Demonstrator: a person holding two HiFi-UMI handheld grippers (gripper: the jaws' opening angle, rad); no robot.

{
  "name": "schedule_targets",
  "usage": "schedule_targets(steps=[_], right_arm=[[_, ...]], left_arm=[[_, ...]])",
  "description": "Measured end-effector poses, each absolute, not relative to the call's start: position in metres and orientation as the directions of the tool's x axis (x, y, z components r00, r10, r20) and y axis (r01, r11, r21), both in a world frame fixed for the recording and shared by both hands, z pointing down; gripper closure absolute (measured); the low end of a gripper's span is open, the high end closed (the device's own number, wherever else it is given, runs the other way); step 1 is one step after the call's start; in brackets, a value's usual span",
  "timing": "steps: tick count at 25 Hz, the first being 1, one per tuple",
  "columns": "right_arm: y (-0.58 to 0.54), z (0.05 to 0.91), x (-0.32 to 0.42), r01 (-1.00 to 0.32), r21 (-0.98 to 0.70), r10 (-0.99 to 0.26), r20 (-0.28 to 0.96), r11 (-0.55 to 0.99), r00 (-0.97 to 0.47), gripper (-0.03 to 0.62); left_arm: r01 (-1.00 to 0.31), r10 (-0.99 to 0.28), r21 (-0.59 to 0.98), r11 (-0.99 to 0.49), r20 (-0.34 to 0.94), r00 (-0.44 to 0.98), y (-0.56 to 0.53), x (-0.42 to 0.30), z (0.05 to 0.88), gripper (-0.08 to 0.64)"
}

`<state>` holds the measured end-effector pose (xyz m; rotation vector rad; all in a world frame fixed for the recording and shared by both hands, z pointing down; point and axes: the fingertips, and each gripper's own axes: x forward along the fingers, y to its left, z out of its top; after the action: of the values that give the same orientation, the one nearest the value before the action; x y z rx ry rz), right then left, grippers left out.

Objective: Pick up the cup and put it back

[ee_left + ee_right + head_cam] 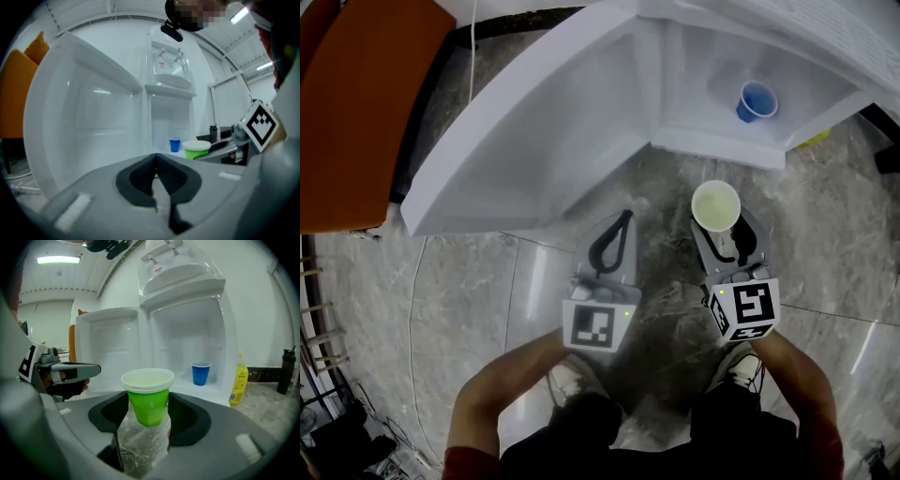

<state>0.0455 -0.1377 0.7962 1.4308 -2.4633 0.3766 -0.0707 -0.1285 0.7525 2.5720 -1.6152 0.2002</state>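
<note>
Two cups — green cup (148, 385) held up, blue cup (200, 373) inside the open fridge (183, 324).
Right hand-held gripper (149, 404) clamps the green cup in front of the fridge; left hand-held gripper (156, 159) closed, empty — yellow bottle (239, 380) beside the fridge, label unreadable.

A plain indoor utility space, closer to a work hall or break corner than a home. The floor (469, 281) is polished grey stone-look tile. Overhead runs a white ribbed panel ceiling with a bare strip light (58, 259), and the walls are blank white. A white water-dispenser cabinet (187, 324) stands on the floor with two taps (163, 50) on top, its door (544, 141) open on a compartment holding a blue cup (757, 100). A yellow bottle (239, 378) and a dark bottle (286, 364) stand beside it, and an orange furniture panel (366, 103) is at the left
</note>
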Motion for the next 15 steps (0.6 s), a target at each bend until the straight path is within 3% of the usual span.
schedule_targets(steps=[15], right_arm=[[-0.132,0.812,0.043,-0.870,-0.096,-0.791,0.378,0.483,-0.481,0.328]], left_arm=[[-0.897,-0.883,0.015,-0.442,0.171,0.438,-0.130,-0.067,0.759,0.560]])
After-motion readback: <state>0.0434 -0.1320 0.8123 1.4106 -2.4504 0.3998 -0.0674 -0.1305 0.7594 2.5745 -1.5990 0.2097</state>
